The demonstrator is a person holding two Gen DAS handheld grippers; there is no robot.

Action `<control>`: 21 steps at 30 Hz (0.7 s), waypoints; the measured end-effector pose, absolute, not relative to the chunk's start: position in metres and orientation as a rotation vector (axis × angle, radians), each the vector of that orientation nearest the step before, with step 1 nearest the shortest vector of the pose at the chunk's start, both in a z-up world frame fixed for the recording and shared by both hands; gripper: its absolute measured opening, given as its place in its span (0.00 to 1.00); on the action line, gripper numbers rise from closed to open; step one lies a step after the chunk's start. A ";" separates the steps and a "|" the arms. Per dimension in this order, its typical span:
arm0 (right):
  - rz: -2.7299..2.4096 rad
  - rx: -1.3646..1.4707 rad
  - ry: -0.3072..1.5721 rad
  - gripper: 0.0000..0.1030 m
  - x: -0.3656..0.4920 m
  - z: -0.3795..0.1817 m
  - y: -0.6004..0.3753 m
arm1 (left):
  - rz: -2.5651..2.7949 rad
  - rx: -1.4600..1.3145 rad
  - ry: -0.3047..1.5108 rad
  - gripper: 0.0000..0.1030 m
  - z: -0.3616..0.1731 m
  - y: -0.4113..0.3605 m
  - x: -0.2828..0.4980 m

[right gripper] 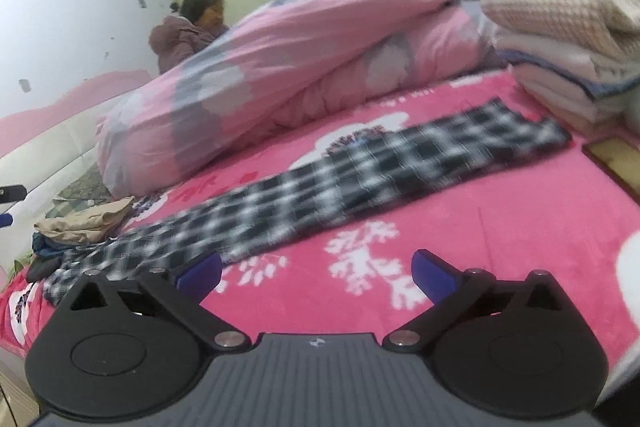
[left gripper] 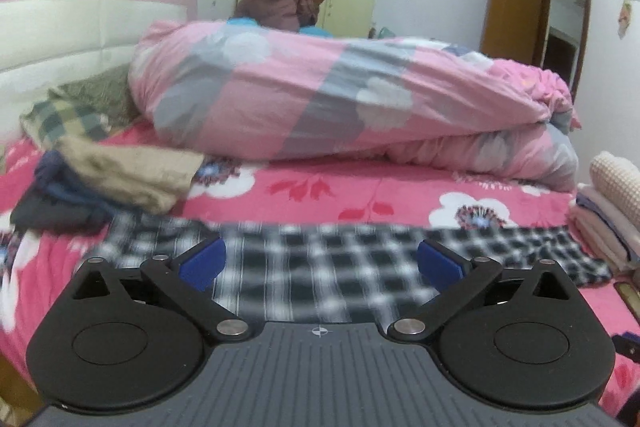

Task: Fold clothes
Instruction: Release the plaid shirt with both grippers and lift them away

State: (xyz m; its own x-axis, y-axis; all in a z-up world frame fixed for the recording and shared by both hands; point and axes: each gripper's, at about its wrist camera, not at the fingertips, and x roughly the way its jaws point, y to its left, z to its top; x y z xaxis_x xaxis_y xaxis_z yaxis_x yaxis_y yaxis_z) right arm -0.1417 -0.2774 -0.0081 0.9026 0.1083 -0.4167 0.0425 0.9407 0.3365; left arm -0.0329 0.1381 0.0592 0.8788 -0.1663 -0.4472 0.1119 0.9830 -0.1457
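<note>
Where folded, checkered garment [right gripper: 320,183] on bed [right gripper: 500,227].

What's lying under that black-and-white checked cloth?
The checked cloth lies flat on the pink flowered bedspread. Whatever part of the bedspread, or anything else, it covers is hidden.

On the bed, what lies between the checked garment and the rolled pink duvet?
Only bare pink flowered bedsheet; nothing rests between the checked garment and the duvet. Both wrist views show it.
</note>
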 end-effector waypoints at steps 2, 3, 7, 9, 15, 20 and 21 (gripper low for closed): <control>0.029 0.324 0.445 1.00 -0.146 -0.008 -0.266 | -0.147 -0.129 0.493 1.00 0.052 0.139 -0.040; 0.025 0.312 0.446 1.00 -0.148 -0.008 -0.260 | -0.151 -0.136 0.501 1.00 0.048 0.140 -0.044; -0.004 0.264 0.452 1.00 -0.162 -0.012 -0.242 | -0.182 -0.162 0.511 1.00 0.032 0.141 -0.060; -0.031 0.246 0.458 1.00 -0.168 -0.013 -0.235 | -0.188 -0.178 0.517 1.00 0.025 0.142 -0.066; -0.128 0.273 0.457 1.00 -0.176 -0.014 -0.236 | -0.202 -0.171 0.537 1.00 0.013 0.134 -0.082; -0.224 0.264 0.459 1.00 -0.180 -0.017 -0.238 | -0.233 -0.132 0.548 1.00 0.006 0.121 -0.091; -0.230 0.257 0.454 1.00 -0.182 -0.018 -0.237 | -0.236 -0.134 0.552 1.00 0.005 0.119 -0.092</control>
